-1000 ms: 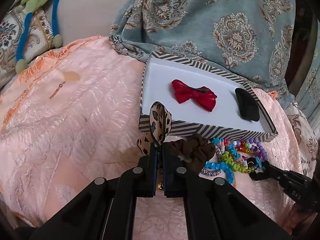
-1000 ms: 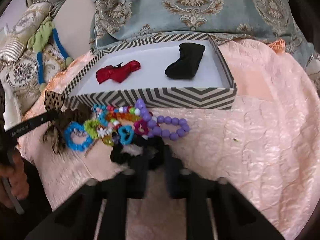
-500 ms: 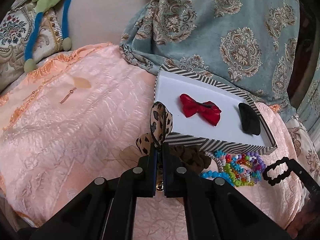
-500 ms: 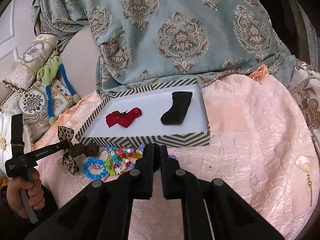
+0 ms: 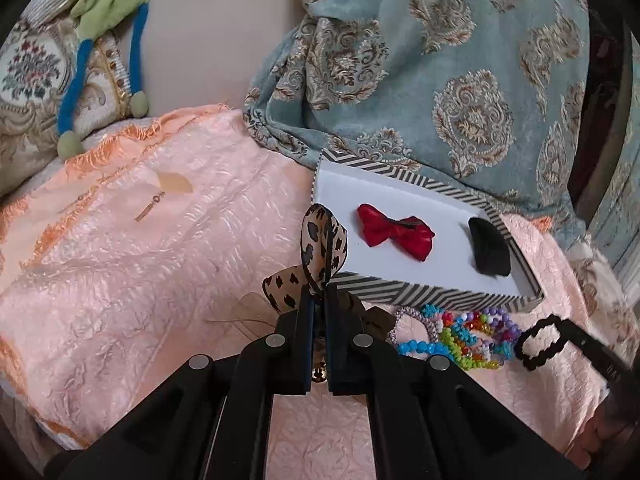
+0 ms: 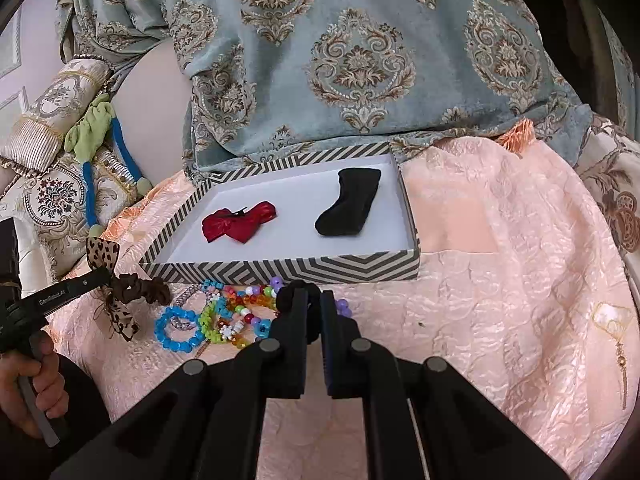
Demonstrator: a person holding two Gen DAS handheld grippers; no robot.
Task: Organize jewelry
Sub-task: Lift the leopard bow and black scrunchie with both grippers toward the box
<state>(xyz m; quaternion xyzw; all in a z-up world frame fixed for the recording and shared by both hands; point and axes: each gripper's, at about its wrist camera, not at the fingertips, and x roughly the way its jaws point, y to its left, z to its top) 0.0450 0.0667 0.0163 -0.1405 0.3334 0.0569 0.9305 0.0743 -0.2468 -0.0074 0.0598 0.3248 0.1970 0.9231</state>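
Left of frame, the left gripper point(image 5: 316, 300) pinches a floppy leopard-print bow point(image 5: 320, 244) beside the striped box point(image 5: 432, 292); lower right, the right gripper point(image 6: 314, 304) clamps a soft black scrunchie point(image 5: 540, 344). Both look light, best held by their fabric.

Left black two-finger gripper point(image 5: 318, 300): the jaws are closed, pitched downward and forward, and a leopard-print ribbon bow point(image 5: 320, 248) is pinched between the fingertips and held above the surface. In the right wrist view its handle is gripped by the person's left hand point(image 6: 28, 384), fingers curled around the trigger bar. Right black two-finger gripper point(image 6: 314, 304): the jaws are nearly closed, likewise tilted downward, and a black scalloped hair tie point(image 5: 540, 342) is clamped at the tips, its loop hanging free of the surface beside the tips.
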